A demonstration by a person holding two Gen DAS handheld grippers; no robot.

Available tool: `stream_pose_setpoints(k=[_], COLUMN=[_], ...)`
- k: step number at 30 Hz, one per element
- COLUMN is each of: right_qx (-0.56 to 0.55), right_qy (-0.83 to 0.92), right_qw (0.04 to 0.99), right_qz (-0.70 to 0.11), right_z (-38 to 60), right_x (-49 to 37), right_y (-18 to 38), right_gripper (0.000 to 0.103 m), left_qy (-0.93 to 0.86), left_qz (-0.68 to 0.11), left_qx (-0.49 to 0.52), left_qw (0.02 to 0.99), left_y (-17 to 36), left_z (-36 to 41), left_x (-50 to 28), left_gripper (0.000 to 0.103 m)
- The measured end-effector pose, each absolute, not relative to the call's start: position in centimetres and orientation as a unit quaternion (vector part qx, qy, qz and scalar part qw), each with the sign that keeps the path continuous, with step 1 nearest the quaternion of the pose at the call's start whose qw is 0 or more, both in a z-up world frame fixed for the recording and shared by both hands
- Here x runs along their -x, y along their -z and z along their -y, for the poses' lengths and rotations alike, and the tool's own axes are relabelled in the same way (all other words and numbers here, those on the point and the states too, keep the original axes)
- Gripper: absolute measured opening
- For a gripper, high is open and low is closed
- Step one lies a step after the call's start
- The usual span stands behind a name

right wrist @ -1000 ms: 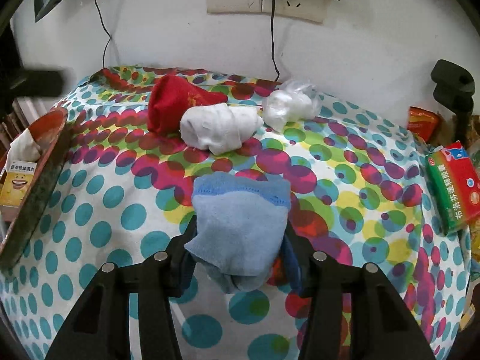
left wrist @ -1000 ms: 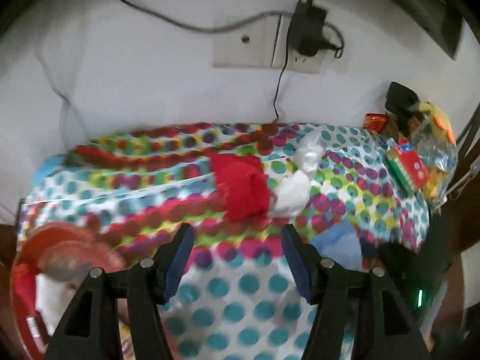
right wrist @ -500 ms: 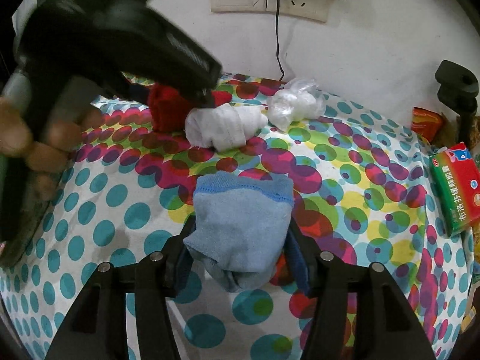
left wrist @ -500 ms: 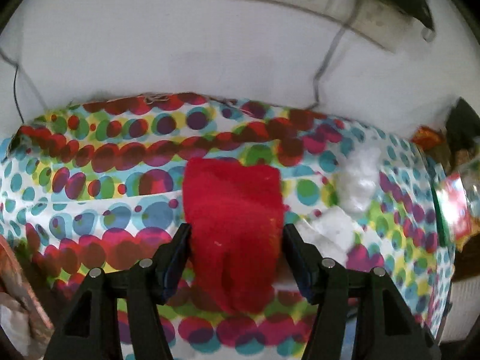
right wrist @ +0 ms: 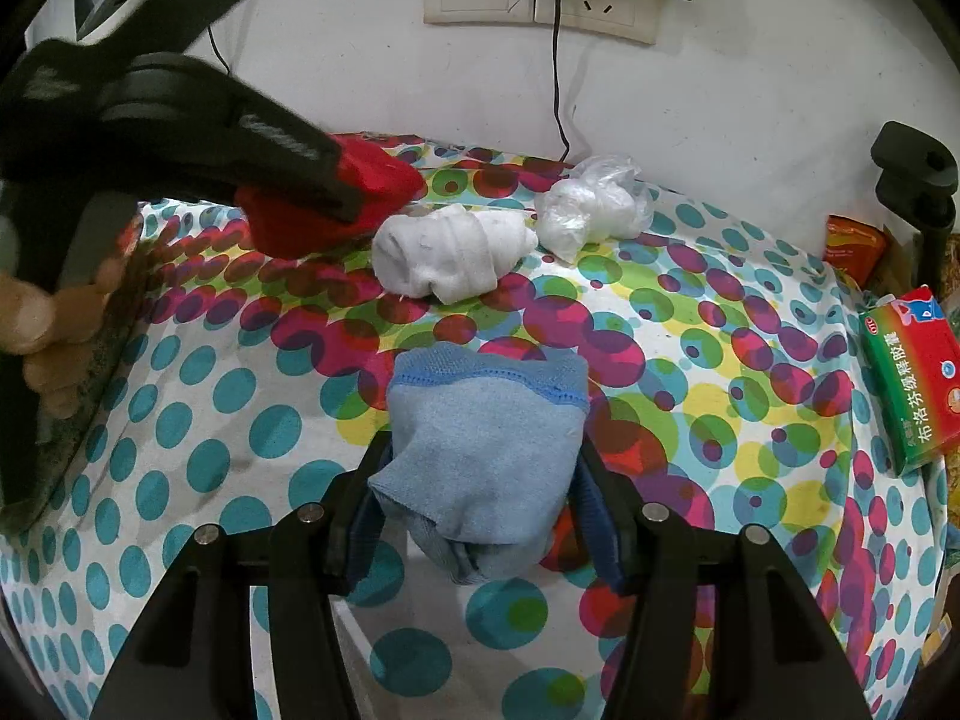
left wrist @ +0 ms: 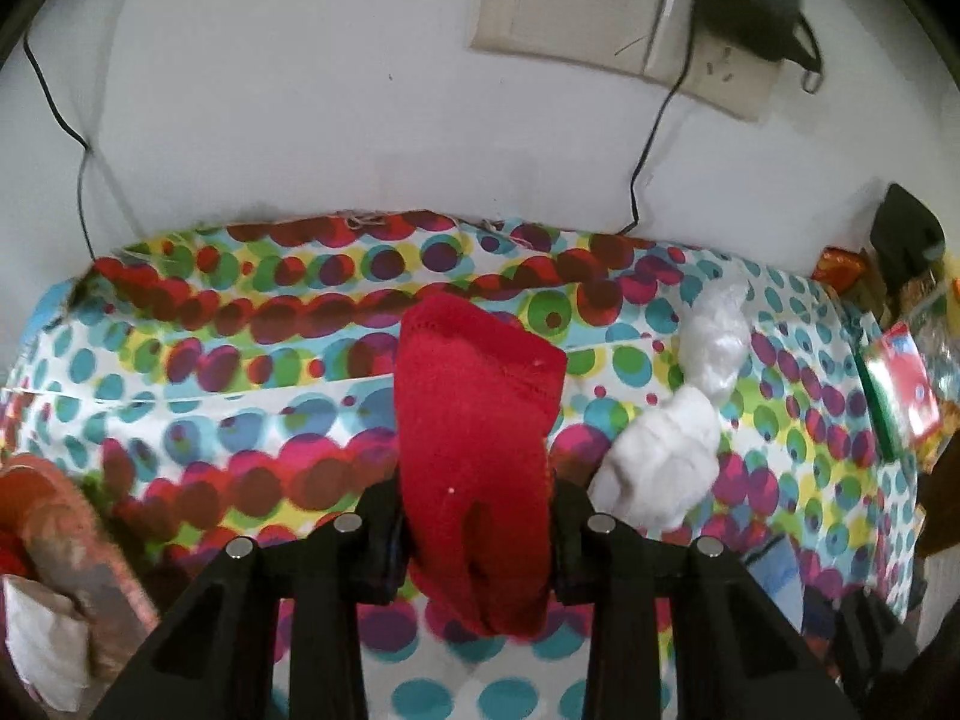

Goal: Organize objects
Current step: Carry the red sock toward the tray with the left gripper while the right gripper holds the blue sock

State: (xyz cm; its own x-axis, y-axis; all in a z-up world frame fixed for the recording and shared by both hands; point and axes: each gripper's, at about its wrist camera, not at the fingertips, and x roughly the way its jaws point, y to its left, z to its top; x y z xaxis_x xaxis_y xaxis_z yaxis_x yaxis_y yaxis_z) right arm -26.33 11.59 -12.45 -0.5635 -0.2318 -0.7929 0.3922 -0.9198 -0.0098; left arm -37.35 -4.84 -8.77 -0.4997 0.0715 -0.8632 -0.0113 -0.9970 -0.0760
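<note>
the left gripper (left wrist: pixel 474 531) has just been closing, and its jaws now pinch a red sock (left wrist: pixel 474 456) that stands between them. the sock is bright red knit, folded into a thick bundle, with a stitched cuff edge along its far end and a few pale specks of lint on it. its near end hangs in a rounded fold below the fingers, over the spotted tablecloth (left wrist: pixel 240 438). in the right wrist view the same sock (right wrist: pixel 336 204) shows at the far left of the table, gripped at the tip of the left gripper (right wrist: pixel 345 204), with a person's fingers (right wrist: pixel 36 324) around the handle.

the right gripper (right wrist: pixel 480 510) is clamped on a light blue sock (right wrist: pixel 486 450), a soft folded bundle with a darker blue stitched band across its far edge. it sits near the middle of the table, its rolled end toward the camera.

just beside the red sock lies a rolled white sock (right wrist: pixel 450 258), and next to that a crumpled clear plastic bag (right wrist: pixel 594 210) with something white inside. a red and green box (right wrist: pixel 912 378) lies at the right edge of the table.
</note>
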Motion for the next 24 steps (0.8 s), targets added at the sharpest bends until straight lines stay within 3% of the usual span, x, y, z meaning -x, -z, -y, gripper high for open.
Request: stream_pose_setpoints(k=[24], right_qx=[-0.433], right_qy=[0.880], right_qw=[0.171], right_qz=[-0.094], right_z=[-11.9], right_x=[26.4], right_y=[12.1], right_gripper=[0.059], left_qy=[-0.876], left_qz=[-0.023], left_qx=[0.480], left_qw=[0.034], left_y=[4.4], left_z=[7.2], left_x=[26.1], left_gripper=[0.034])
